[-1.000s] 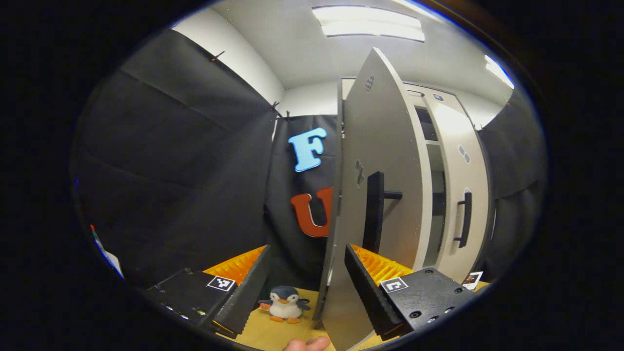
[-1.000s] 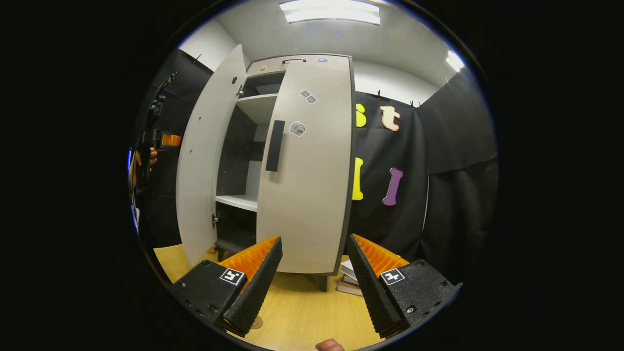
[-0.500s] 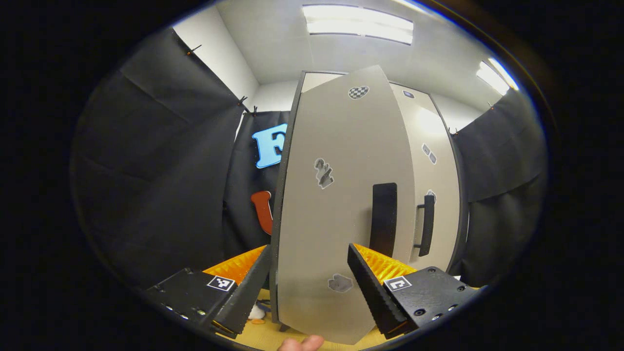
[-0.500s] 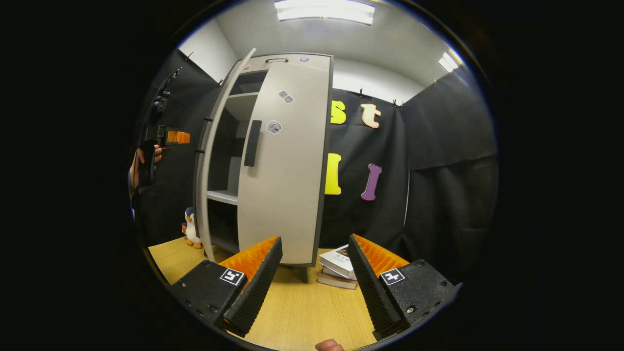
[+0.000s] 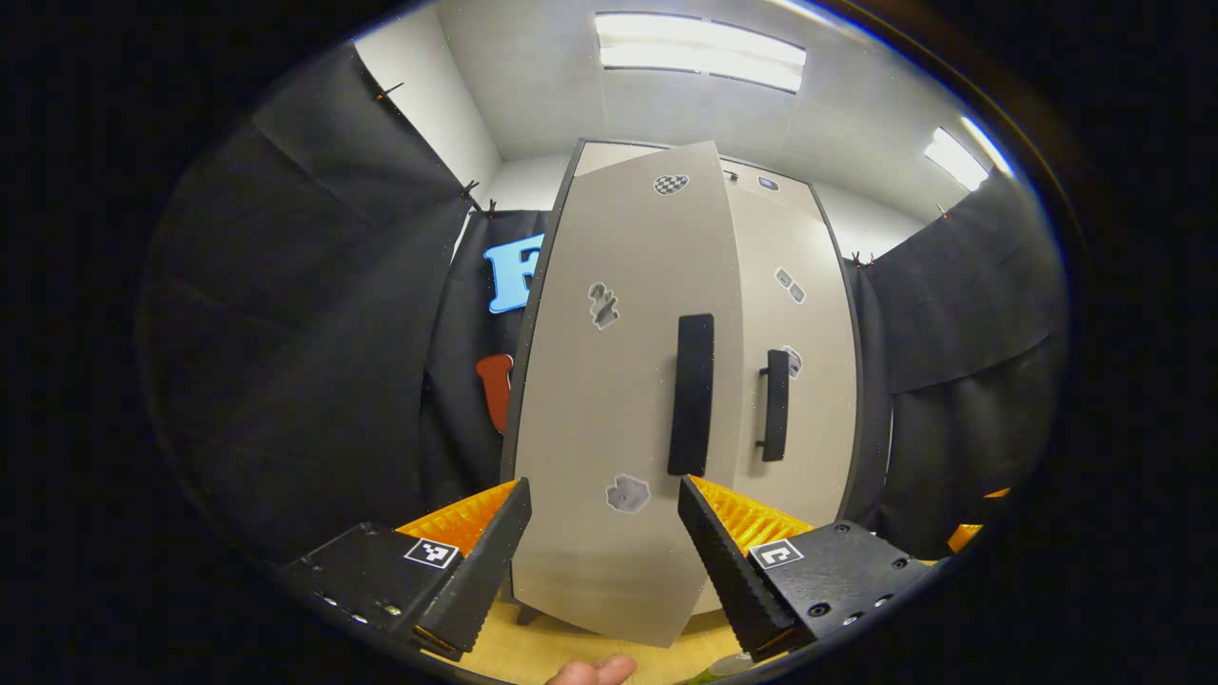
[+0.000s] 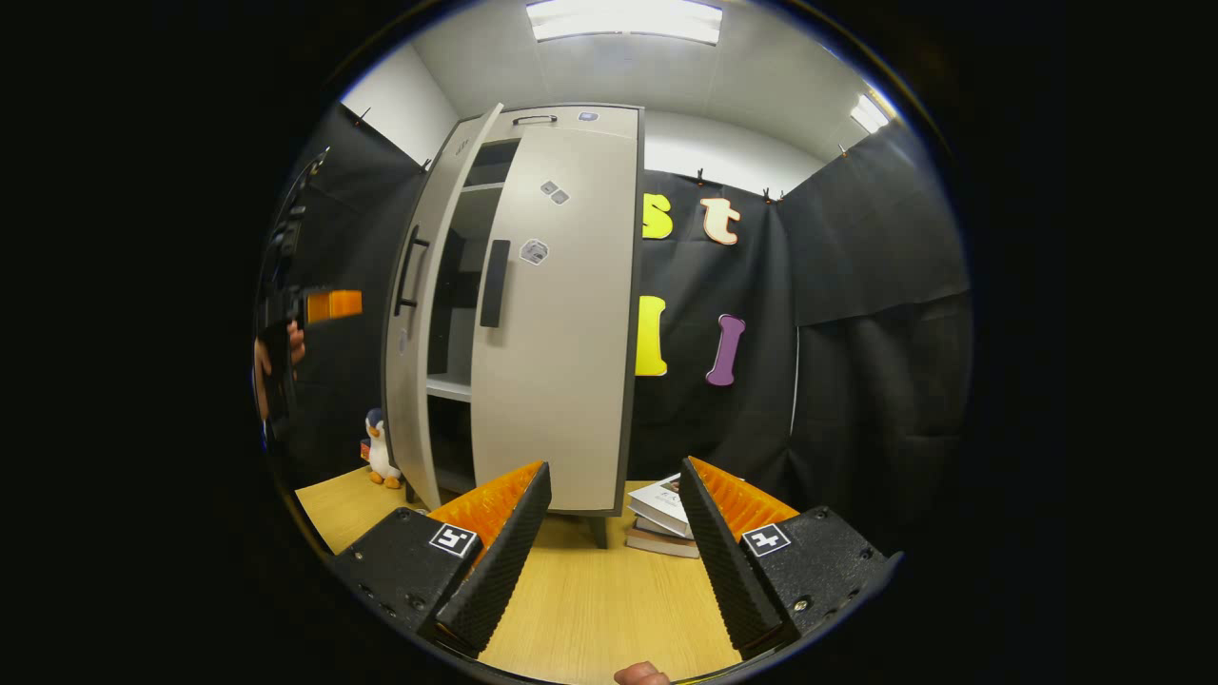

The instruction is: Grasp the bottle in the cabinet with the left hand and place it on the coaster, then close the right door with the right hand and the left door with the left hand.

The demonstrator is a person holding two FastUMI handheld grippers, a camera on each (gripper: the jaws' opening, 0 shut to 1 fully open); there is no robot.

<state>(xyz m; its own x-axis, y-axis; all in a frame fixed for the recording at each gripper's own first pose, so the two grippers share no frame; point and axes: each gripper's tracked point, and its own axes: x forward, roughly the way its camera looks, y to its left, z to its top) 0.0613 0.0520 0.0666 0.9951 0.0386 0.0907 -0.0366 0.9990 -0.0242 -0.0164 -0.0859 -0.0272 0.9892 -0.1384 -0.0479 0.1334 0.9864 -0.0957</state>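
In the left gripper view the left gripper (image 5: 601, 552) stands wide apart and holds nothing, its fingers framing the lower face of the cabinet's left door (image 5: 628, 400), which is swung most of the way shut with its black handle (image 5: 692, 395) just above; the right door (image 5: 795, 381) lies flat behind it. In the right gripper view the right gripper (image 6: 614, 542) gapes empty over the wooden table (image 6: 590, 599), with a stack of books (image 6: 661, 518) and a toy penguin (image 6: 379, 449) near the cabinet (image 6: 533, 314). A greenish sliver at the bottom edge of the left gripper view may be the bottle, though I cannot tell.
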